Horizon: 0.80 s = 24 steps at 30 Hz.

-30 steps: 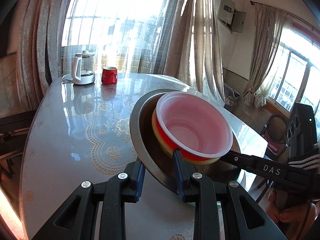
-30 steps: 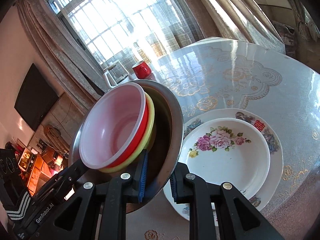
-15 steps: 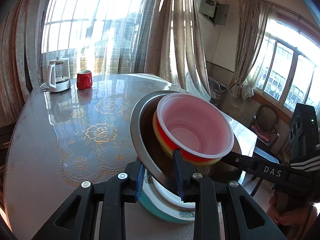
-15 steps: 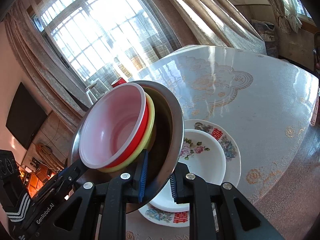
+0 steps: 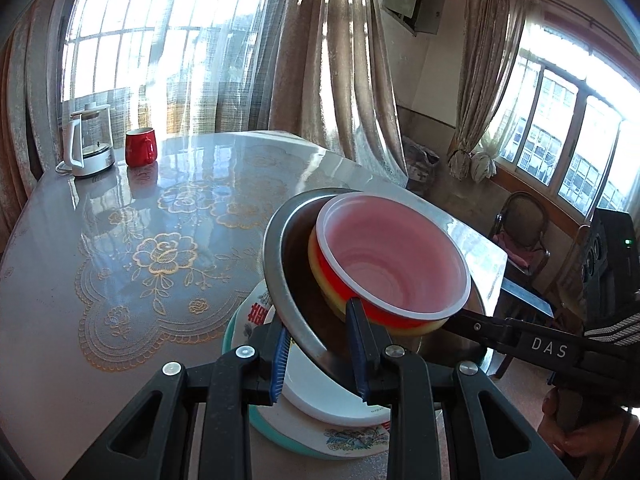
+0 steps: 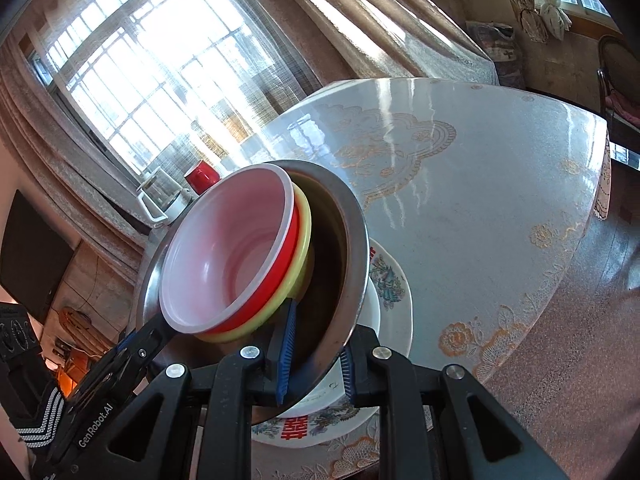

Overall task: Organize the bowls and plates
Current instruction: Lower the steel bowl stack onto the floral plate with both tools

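A steel bowl (image 5: 280,264) holds a yellow bowl (image 5: 316,268) and a red bowl with a pale pink inside (image 5: 392,256), nested. My left gripper (image 5: 320,348) is shut on the steel bowl's near rim. My right gripper (image 6: 314,352) is shut on the opposite rim (image 6: 352,280). The stack hangs tilted above a white floral bowl (image 5: 320,392) that sits on patterned plates (image 6: 392,280) with a teal plate (image 5: 272,428) under them, near the table's edge.
The glass-topped table (image 5: 120,280) has a lace pattern. A glass kettle (image 5: 90,144) and a red mug (image 5: 140,146) stand at its far end. Curtains and windows are behind. A chair (image 5: 520,232) stands off the table's right side.
Both grippers have carried the bowl stack back toward the plates. The plates and white bowl now show under it in the left wrist view. The grips have not changed.
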Motion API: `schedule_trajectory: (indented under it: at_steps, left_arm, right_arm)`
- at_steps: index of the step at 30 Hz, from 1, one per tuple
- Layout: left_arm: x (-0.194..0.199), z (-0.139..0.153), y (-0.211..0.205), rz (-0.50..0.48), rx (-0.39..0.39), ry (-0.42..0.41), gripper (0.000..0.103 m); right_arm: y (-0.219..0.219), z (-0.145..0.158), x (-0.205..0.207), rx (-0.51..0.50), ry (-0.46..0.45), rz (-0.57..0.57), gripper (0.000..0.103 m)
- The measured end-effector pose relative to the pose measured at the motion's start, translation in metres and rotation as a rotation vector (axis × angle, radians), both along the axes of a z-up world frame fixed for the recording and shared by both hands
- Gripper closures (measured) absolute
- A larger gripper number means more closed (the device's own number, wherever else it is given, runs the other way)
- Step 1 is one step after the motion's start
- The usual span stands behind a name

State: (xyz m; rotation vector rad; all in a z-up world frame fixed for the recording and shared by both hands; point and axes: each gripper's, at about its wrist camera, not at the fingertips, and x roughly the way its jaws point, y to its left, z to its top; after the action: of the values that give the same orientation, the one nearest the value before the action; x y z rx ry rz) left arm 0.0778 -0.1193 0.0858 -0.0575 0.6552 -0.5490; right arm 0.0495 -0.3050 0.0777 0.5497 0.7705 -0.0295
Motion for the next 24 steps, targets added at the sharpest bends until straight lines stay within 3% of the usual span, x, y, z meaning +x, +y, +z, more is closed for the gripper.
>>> schedule_trajectory:
  at_steps: [24]
  left_arm:
    - [0.006,-0.029,-0.009,0.008,0.031,0.056,0.073]
  right_arm:
    - [-0.001,-0.024,0.004,0.018,0.094,-0.023,0.081]
